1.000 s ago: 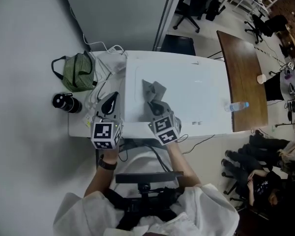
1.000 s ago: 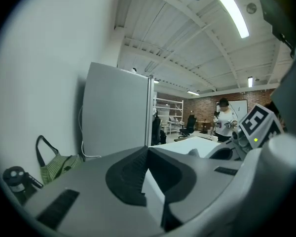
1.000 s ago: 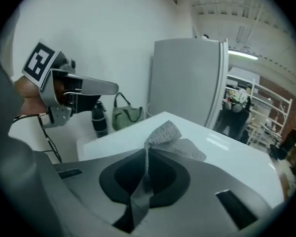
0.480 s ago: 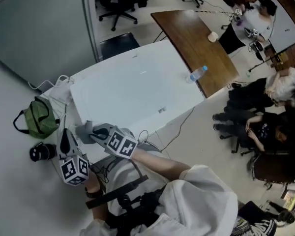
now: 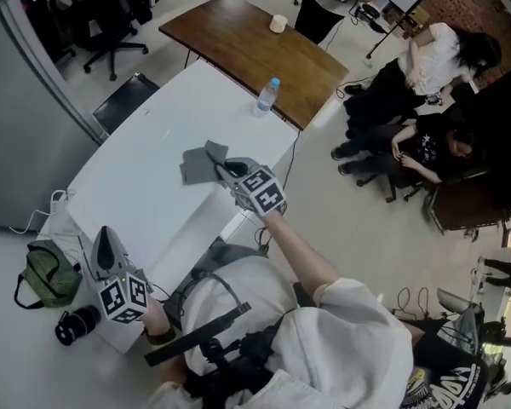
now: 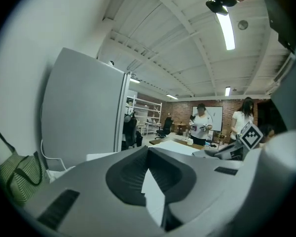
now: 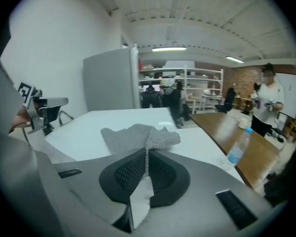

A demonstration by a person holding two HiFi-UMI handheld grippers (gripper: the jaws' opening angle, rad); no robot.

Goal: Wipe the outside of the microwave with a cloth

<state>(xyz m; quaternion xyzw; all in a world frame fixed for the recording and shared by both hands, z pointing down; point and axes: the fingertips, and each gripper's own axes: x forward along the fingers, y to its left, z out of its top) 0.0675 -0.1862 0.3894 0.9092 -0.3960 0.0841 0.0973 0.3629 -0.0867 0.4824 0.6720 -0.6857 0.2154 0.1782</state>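
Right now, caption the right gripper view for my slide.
Right gripper shut on a grey cloth lying on the white surface.

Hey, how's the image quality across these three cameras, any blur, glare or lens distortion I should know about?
Head view: evenly lit, fairly sharp, lines tilted by the wide lens. Left gripper view: fisheye with black corners, the ceiling light strip blown out. Right gripper view: same fisheye, soft overall; the cloth in the right gripper is readable, the water bottle smeared.

water bottle [image 5: 266, 97] and cup [image 5: 278, 24] stand on a brown table [image 5: 230, 37].
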